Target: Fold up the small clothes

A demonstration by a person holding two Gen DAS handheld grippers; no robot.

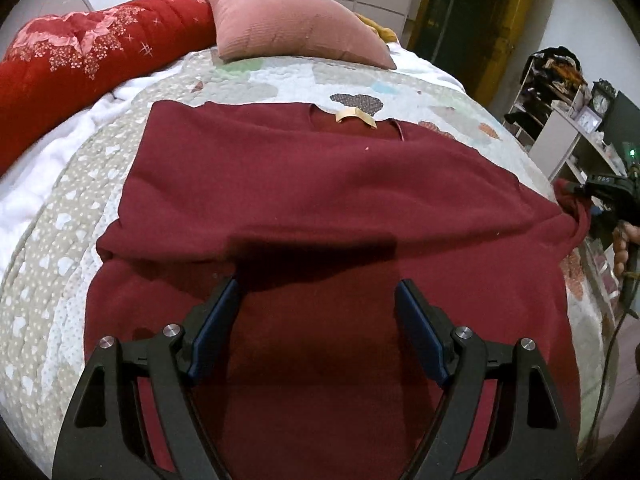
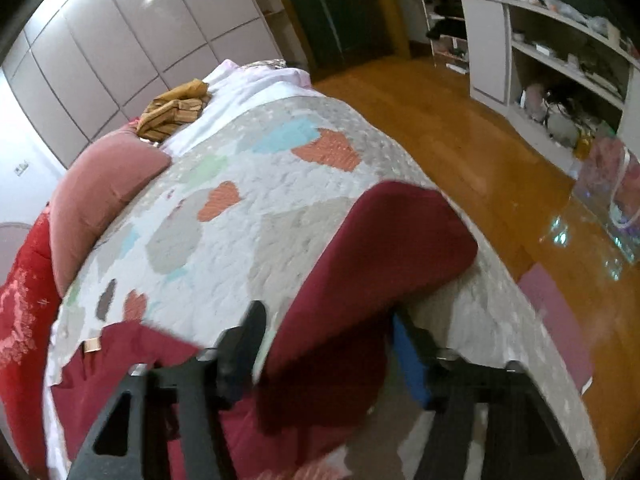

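While the dark red top (image 1: 320, 184) is spread flat on the quilt (image 1: 80, 240) of the bed, neck and label toward the pink pillow (image 1: 296, 24), one sleeve (image 2: 380, 264) is drawn out to the side at the bed's edge. That sleeve is seen between the fingers of the right gripper (image 2: 324, 328), which stand partly apart; whether the pads press on the cloth cannot be told, since the right wrist view is blurred. The left gripper (image 1: 318, 292) is held wide apart just above the lower body of the top, with nothing pinched.

The step in hand is judged to be the folding of the sleeve across the body. For this to be done well, the sleeve should be gripped near its end, lifted only enough to clear the cloth, and laid straight across so that the fold line runs along the side seam. The body could be pinned by the left gripper so that it is not dragged out of square.

From the left wrist view, the whole top, its label (image 1: 356, 116) and the red blanket (image 1: 80, 64) are shown, with the right gripper small at the far edge. From the right wrist view alone, the sleeve's hang over the edge, the wooden floor (image 2: 460, 128) and the shelves (image 2: 560, 52) are given.
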